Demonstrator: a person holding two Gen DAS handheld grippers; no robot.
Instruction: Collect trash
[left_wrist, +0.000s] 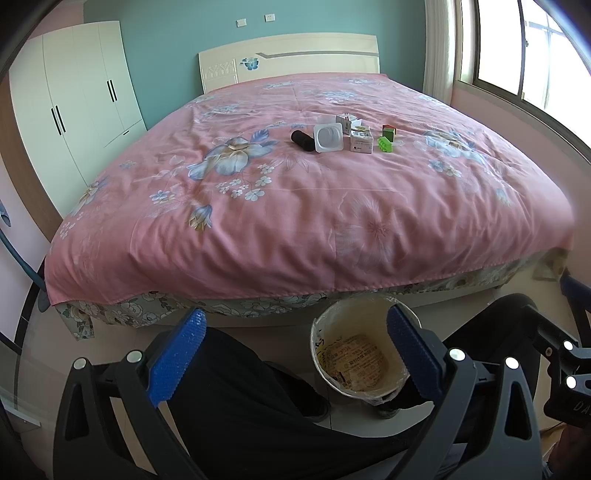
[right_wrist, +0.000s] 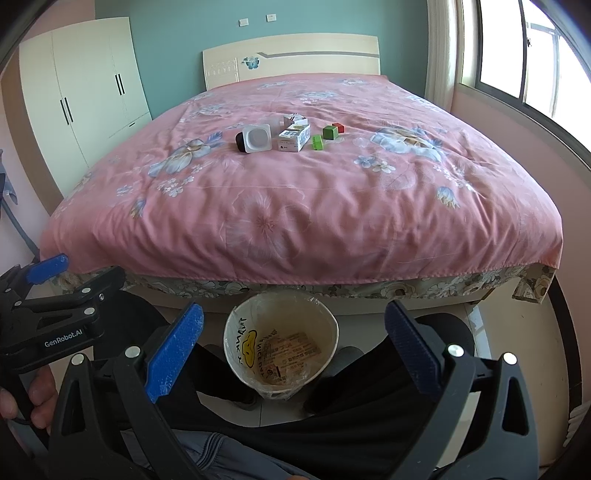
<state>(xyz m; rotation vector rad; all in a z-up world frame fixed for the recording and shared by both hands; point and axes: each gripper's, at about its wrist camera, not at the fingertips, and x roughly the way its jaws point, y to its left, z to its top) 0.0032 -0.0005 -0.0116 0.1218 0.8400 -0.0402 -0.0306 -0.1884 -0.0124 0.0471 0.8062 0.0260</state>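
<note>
Both grippers, left gripper (left_wrist: 295, 354) and right gripper (right_wrist: 295, 350), hover empty with fingers spread wide above the paper bucket (right_wrist: 280, 347) on the floor. The trash cluster (right_wrist: 288, 136) lies mid-bed, well beyond the bucket, straight ahead; the right looks slightly nearer.

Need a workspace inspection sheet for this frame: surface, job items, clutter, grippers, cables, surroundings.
Surface: bed with pink floral cover, wrinkled, bare at the near end.
Job's things: paper bucket on the floor at the bed's foot, lined with clear film, printed wrapper inside. On the bed, clustered: black cylinder, white square tub, two small cartons.
Clutter: green blocks and a red one beside the cartons; trash or not, cannot tell.
Grippers: left gripper open, empty; right gripper open, empty; both above the bucket.
Cables: nothing seen.
Surroundings: white wardrobe, headboard, window, tiled floor.
</note>
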